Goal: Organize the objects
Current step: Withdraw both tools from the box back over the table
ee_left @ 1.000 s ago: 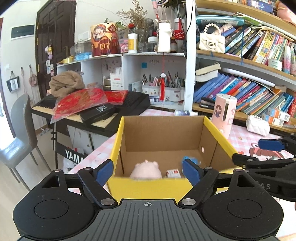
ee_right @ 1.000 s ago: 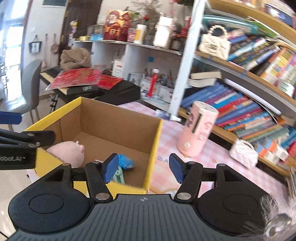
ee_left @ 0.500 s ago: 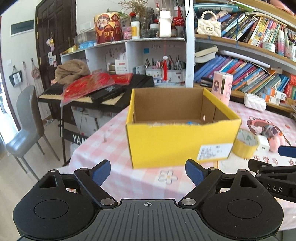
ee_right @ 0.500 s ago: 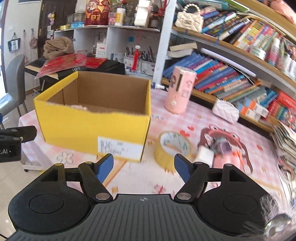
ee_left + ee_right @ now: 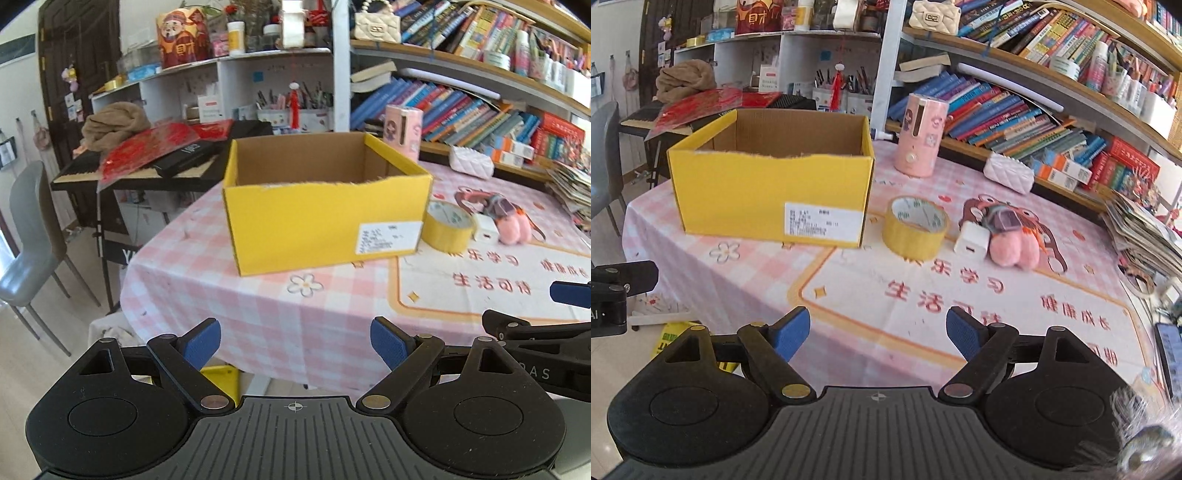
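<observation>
Room: bookshelves packed with leaning books run along the far wall; a white shelf unit with pen cups stands to their left, a dark door beyond it.
Surface: table under a pink checked cloth with a cartoon print and red Chinese characters.
Left of table: keyboard piano carrying red packets and a brown cloth bundle; grey chair on the wooden floor.
Box: yellow cardboard box, open-topped, white label on its near side, at the table's left part; its contents cannot be seen from this angle.
Beside box: yellow tape roll lying flat just right of the box.
Further right: white charger block touching a pink plush toy.
Behind: pink cylinder appliance upright near the shelves; quilted white pouch to its right.
Left gripper: jaws wide apart, nothing between them, hovering off the table's near edge.
Right gripper: jaws opening, nothing between them, above the cloth's near part.
In the way: nothing lies between either gripper and the box.
</observation>
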Demonstrator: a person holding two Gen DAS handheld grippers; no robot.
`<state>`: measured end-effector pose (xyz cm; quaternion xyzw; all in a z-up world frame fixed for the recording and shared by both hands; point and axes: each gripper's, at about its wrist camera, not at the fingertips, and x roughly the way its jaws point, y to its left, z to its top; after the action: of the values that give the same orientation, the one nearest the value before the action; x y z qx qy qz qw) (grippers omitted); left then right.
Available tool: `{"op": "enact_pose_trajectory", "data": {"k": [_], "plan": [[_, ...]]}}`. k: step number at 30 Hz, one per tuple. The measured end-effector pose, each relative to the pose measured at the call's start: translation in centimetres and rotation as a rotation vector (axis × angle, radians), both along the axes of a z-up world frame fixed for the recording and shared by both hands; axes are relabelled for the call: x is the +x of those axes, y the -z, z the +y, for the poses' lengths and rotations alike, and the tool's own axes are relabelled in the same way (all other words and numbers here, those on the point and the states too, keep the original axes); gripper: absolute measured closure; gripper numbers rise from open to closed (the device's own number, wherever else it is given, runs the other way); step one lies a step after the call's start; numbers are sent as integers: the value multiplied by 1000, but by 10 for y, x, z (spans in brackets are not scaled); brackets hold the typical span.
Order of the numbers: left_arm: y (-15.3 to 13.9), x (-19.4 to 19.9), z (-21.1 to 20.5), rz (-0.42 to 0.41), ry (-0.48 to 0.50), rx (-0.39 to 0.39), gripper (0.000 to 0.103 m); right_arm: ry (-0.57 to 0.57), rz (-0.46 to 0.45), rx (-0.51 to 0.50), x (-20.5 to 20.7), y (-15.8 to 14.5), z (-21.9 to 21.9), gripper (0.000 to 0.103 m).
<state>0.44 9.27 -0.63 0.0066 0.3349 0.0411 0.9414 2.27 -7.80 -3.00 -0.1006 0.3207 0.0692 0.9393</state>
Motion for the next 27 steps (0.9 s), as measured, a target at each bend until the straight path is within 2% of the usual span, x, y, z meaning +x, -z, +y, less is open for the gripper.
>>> {"op": "enact_pose_trajectory", "data": {"k": [12, 27], "plan": [[7, -5, -30, 36, 122, -2, 13, 104, 30, 0, -25, 9, -27, 22], [8, 27, -94, 43, 281, 10, 13, 269, 54, 11, -16, 11, -90, 22]]}}
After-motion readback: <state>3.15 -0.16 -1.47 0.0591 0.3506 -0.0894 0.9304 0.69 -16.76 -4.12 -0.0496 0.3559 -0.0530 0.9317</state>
